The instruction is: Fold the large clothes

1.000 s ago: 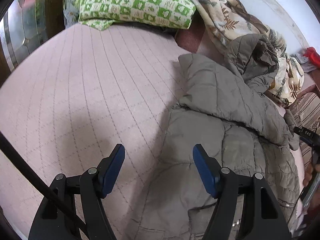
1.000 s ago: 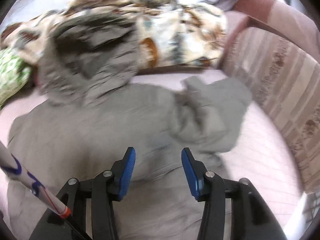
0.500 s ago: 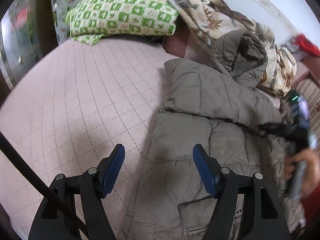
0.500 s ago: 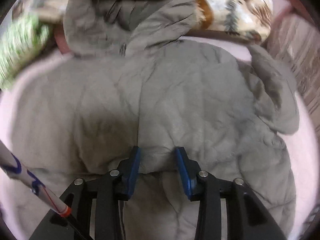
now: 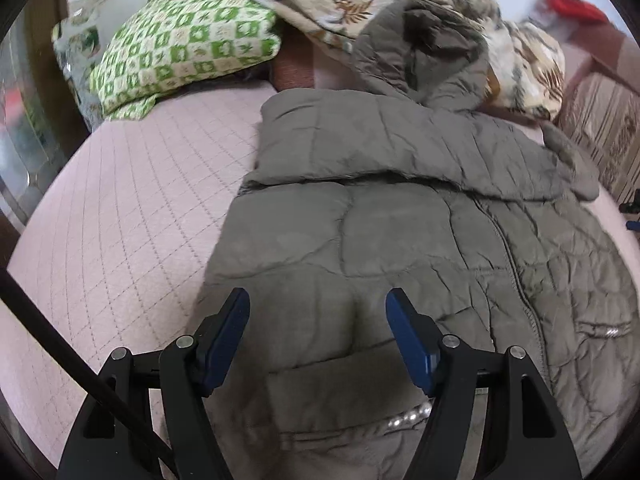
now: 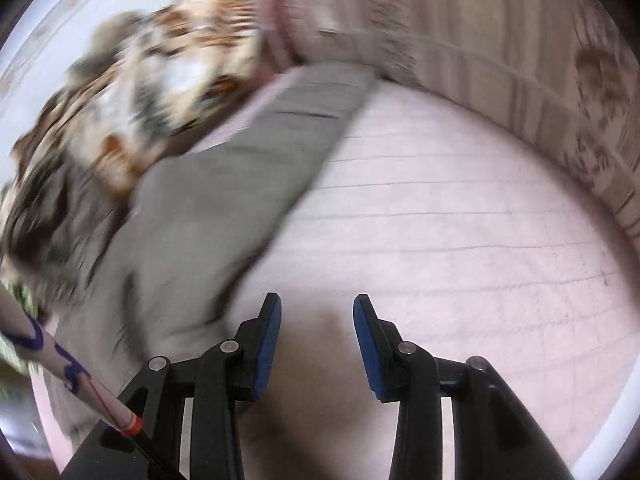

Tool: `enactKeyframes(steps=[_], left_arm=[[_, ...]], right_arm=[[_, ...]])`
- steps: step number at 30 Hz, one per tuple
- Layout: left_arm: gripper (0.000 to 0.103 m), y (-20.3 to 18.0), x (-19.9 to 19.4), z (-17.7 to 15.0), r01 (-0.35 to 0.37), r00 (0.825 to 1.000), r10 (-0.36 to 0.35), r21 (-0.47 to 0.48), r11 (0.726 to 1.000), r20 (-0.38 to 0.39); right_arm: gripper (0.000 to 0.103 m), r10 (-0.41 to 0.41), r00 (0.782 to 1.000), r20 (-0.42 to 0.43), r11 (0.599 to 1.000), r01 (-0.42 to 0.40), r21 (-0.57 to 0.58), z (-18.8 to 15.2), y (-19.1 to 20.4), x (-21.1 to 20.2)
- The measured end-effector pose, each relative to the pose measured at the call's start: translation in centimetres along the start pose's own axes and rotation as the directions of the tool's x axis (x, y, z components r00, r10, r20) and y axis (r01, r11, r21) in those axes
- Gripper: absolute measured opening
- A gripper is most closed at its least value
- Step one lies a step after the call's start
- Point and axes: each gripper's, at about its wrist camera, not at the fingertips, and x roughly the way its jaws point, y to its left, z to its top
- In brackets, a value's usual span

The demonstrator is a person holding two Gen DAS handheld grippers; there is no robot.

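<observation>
Right hand-held gripper (image 6: 317,344) has swung off the coat to bare bed beside it; the left hand-held gripper (image 5: 318,336) has shifted from the coat's edge to over its lower body.

Both stand with jaws apart and nothing between them. The grey-green quilted puffer coat (image 5: 400,216) lies flat on the pink quilted bed (image 5: 120,208), one sleeve folded across the chest, the other sleeve (image 6: 296,128) stretched out toward the striped side panel (image 6: 520,40). It looks soft, bulky and light, with a slippery shell likely to spring back; pinching the outstretched sleeve near its cuff seems the sensible hold. The hood (image 5: 420,44) rests against a leaf-print blanket (image 5: 340,0), beside a green-checked pillow (image 5: 184,44), which crowd the top edge.
</observation>
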Motion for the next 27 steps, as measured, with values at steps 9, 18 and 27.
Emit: enactKeyframes(steps=[9, 18, 27], left_arm=[[0.074, -2.1, 3.4, -1.2, -0.066, 0.998, 0.066, 0.061, 0.996, -0.008], [0.086, -1.7, 4.7, -1.1, -0.083, 0.996, 0.083, 0.024, 0.996, -0.026], [0.089, -1.7, 5.0, -1.0, -0.089, 0.995, 0.089, 0.018, 0.996, -0.033]], right_arm=[[0.049, 0.105, 0.995, 0.002, 0.985, -0.104, 0.137, 6.8, -1.5, 7.7], [0.049, 0.099, 0.991, 0.092, 0.984, -0.111, 0.140, 14.1, -0.4, 12.8], [0.010, 0.077, 0.989, 0.125, 0.963, -0.106, 0.247, 17.5, -1.0, 11.8]])
